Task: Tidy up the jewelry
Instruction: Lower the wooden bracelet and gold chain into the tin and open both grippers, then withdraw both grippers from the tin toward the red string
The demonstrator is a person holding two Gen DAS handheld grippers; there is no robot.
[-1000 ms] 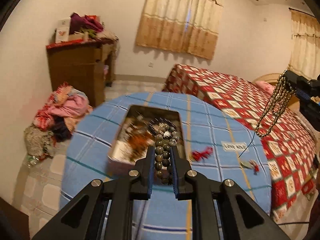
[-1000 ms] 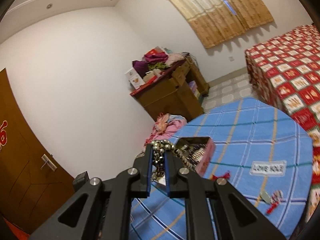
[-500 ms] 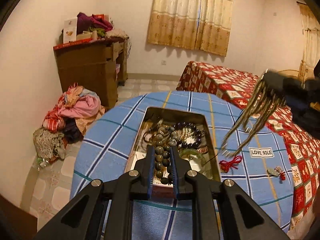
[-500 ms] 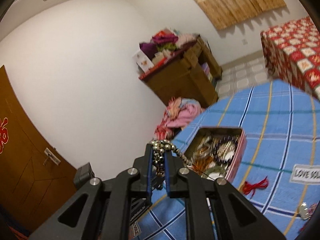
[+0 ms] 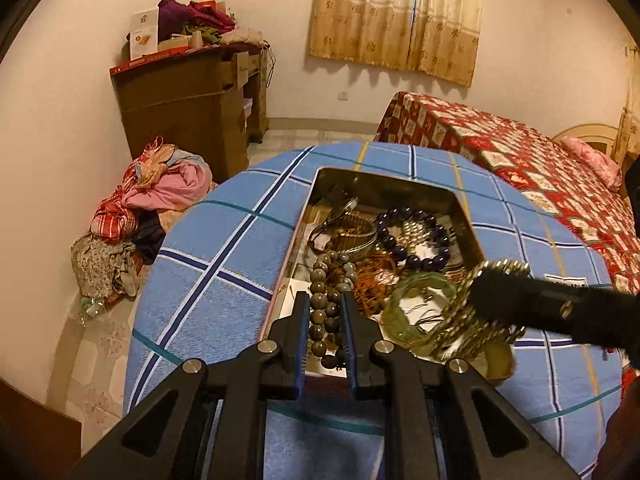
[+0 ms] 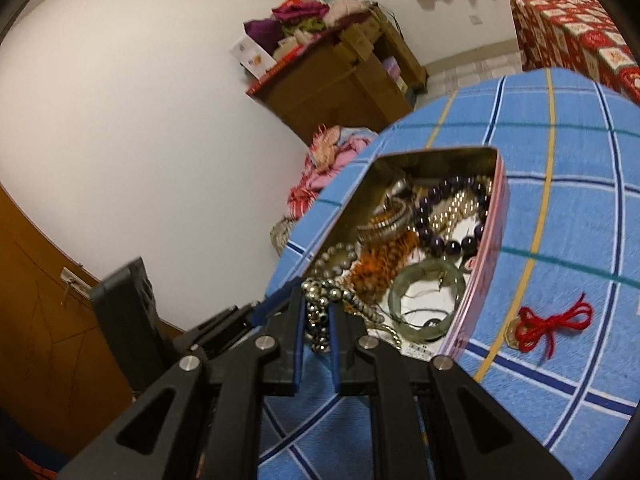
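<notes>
An open metal tin (image 5: 464, 216) (image 6: 490, 256) sits on a blue plaid table and holds several pieces of jewelry: a purple bead bracelet (image 5: 412, 240), a green bangle (image 5: 404, 320) (image 6: 424, 304), orange threads. My left gripper (image 5: 326, 310) is shut on a grey bead bracelet (image 5: 320, 304) over the tin's near left part. My right gripper (image 6: 318, 300) (image 5: 480, 284) is shut on a gold bead chain (image 6: 320, 292) (image 5: 460, 328), whose loops hang into the tin's near right corner.
A red cord with a charm (image 6: 548, 324) lies on the cloth (image 5: 224, 248) right of the tin. A wooden cabinet (image 5: 188, 108), a clothes pile (image 5: 152, 200) on the floor and a red-quilted bed (image 5: 520, 156) stand around the table. A brown door (image 6: 36, 320) is at left.
Both grippers have come down closer over the tin. The right gripper swung in from the right and lowered the gold chain into the tin's near right corner.
</notes>
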